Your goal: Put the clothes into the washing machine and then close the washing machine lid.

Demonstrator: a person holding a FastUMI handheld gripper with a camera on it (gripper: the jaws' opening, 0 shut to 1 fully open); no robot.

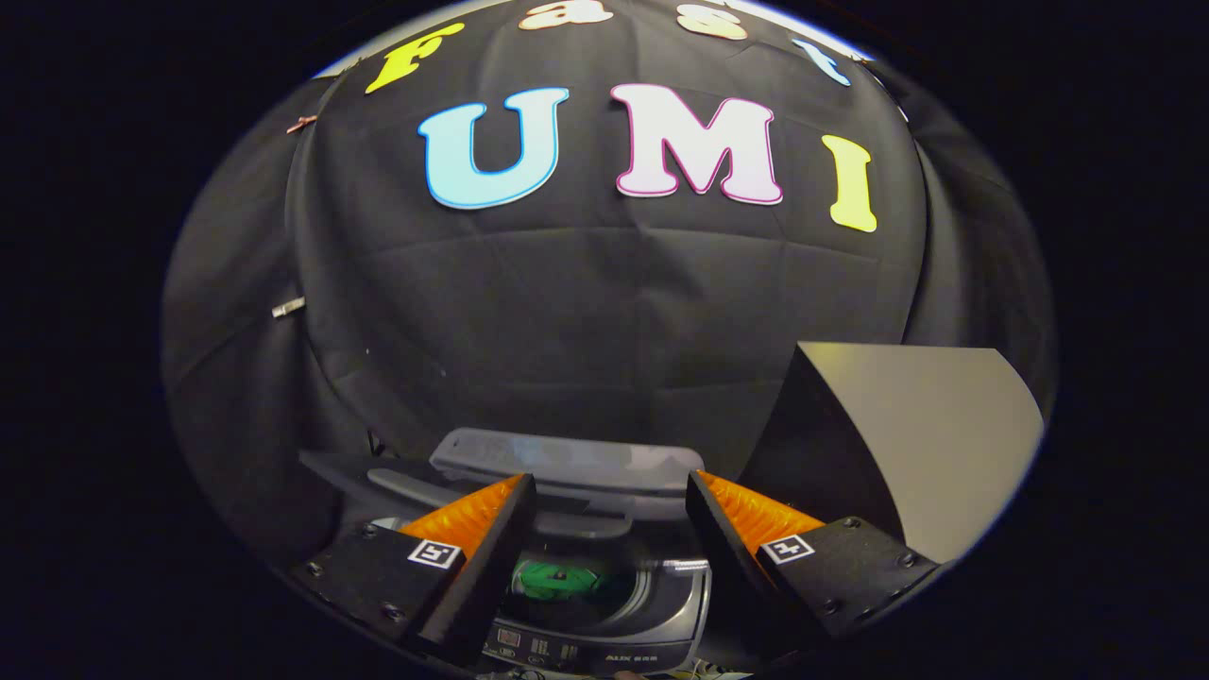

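Gripper view looked down along the gripper (609, 491), whose two wedge-shaped fingers (472, 518) stood spread well apart with nothing between their ribbed inner faces; each finger sat on a flat block studded with small screws and bearing a square printed marker. Between and just below the fingers lay the washing machine (604, 604), a small top-loading one with a glossy dark top and a row of tiny buttons along its front panel. Its round drum (567, 584) was open, smooth and shiny at the rim, and something green (553, 576) lay at the bottom; whether that was clothing I could not tell. Just beyond the fingertips the lid (567, 463) stood raised, a grey, rounded, translucent-looking plastic slab tilted back on its hinge. To the right of the machine stood a box-like block (907, 444) with a flat pale matte face and a dark side. Behind everything hung the booth's creased black cloth wall (604, 312)
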